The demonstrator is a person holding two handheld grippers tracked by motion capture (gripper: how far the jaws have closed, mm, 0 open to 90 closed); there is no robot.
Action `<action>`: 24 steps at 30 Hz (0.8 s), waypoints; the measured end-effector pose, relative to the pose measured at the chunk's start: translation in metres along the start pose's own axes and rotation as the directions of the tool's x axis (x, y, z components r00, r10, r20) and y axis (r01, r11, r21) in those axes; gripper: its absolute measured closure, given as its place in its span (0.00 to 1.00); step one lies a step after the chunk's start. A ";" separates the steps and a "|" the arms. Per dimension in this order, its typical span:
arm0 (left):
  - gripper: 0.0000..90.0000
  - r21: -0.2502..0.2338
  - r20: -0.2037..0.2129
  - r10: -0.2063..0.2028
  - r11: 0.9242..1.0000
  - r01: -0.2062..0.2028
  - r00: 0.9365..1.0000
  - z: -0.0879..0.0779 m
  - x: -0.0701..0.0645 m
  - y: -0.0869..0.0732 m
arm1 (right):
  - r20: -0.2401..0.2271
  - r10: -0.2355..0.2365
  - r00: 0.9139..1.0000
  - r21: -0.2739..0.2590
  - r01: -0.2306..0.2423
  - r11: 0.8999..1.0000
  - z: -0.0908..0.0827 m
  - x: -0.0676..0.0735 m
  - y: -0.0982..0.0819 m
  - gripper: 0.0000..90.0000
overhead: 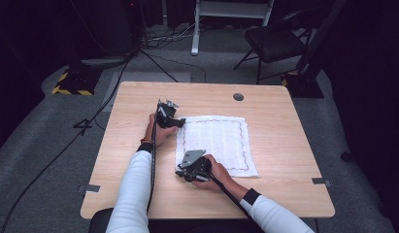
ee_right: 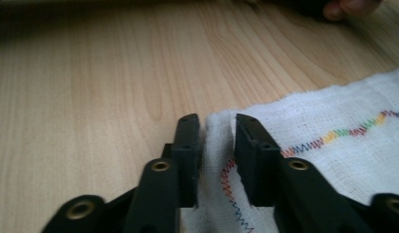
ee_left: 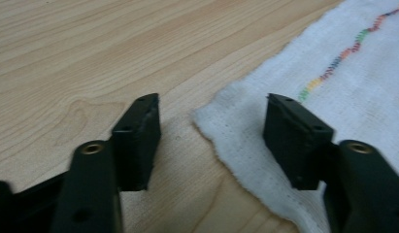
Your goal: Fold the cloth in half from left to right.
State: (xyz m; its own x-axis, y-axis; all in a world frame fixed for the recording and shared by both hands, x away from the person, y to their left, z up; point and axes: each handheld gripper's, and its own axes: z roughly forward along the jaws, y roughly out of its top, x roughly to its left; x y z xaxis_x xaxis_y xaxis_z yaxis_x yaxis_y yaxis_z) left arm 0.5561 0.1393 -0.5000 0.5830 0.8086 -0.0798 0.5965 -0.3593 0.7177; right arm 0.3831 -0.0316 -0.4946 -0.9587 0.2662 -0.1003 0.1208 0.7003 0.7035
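Item: white cloth on desk. We are pinching its near corner in the right gripper; the left gripper, jaws open, is straddling its far corner and should be closing squarely.

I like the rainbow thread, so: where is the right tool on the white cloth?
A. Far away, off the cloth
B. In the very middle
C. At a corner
C: in the right gripper view the right tool has its jaws around a corner of the white cloth, beside the rainbow stitching.

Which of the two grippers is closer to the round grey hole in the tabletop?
Left. The left gripper sits at the cloth's far corner, nearer the hole; the right gripper is at the near corner.
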 end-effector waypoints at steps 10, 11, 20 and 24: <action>0.95 -0.004 0.074 -0.024 1.000 0.024 0.997 -0.011 0.013 -0.008 | 0.068 -0.014 0.998 0.036 0.011 0.999 0.002 0.005 0.006 0.96; 0.96 -0.001 0.060 -0.015 1.000 0.015 0.998 -0.012 0.013 -0.008 | 0.063 -0.015 0.998 0.036 0.012 0.999 0.002 0.006 0.007 0.96; 0.97 -0.021 0.038 0.010 1.000 -0.009 0.999 -0.030 0.017 -0.003 | 0.056 -0.015 0.998 -0.019 0.016 1.000 -0.004 0.006 0.015 0.96; 0.97 -0.028 0.019 0.028 0.999 -0.027 0.999 -0.037 0.017 0.000 | 0.067 -0.016 0.998 -0.044 0.019 0.999 -0.012 0.006 0.020 0.96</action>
State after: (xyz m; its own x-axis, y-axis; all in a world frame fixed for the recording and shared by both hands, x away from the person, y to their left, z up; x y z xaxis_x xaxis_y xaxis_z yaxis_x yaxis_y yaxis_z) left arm 0.5454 0.1705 -0.4755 0.6099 0.7891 -0.0732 0.5645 -0.3678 0.7390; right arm 0.3771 -0.0236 -0.4727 -0.9411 0.2986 -0.1587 0.0910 0.6754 0.7318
